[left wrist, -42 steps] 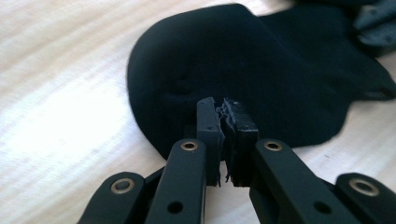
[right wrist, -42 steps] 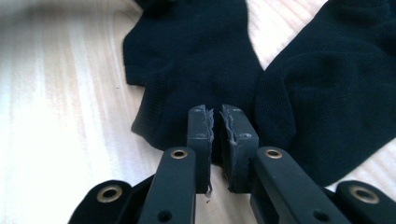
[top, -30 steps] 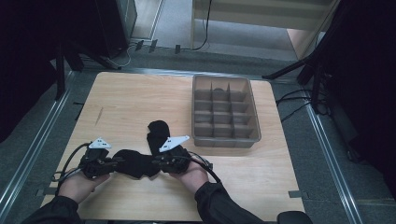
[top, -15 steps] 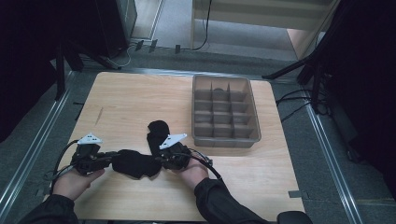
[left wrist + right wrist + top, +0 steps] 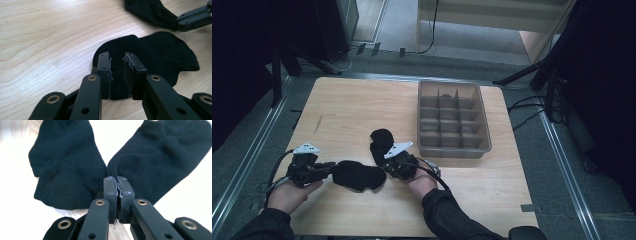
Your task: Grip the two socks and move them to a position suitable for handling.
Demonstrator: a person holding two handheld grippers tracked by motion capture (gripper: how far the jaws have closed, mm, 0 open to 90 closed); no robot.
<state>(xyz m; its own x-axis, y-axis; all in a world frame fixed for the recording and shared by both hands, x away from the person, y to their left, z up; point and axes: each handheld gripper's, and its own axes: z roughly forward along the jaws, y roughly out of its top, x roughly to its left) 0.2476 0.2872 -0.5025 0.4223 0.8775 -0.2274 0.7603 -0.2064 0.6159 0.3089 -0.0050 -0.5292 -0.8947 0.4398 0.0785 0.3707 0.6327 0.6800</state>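
Near the desk's [image 5: 362, 105] front edge, the right gripper [image 5: 119, 185] has just snapped its jaws together, pinching the sock [image 5: 359, 175]. The left gripper [image 5: 117, 67], moved outward since before, stands slightly spread astride the sock's other end, suggesting stretching or folding comes next.

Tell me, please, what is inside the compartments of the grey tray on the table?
The grey tray is split by dividers into a grid of compartments, and every floor that shows is bare. The near wall and the dividers hide the nearest strip of each floor, so small items there cannot be ruled out.
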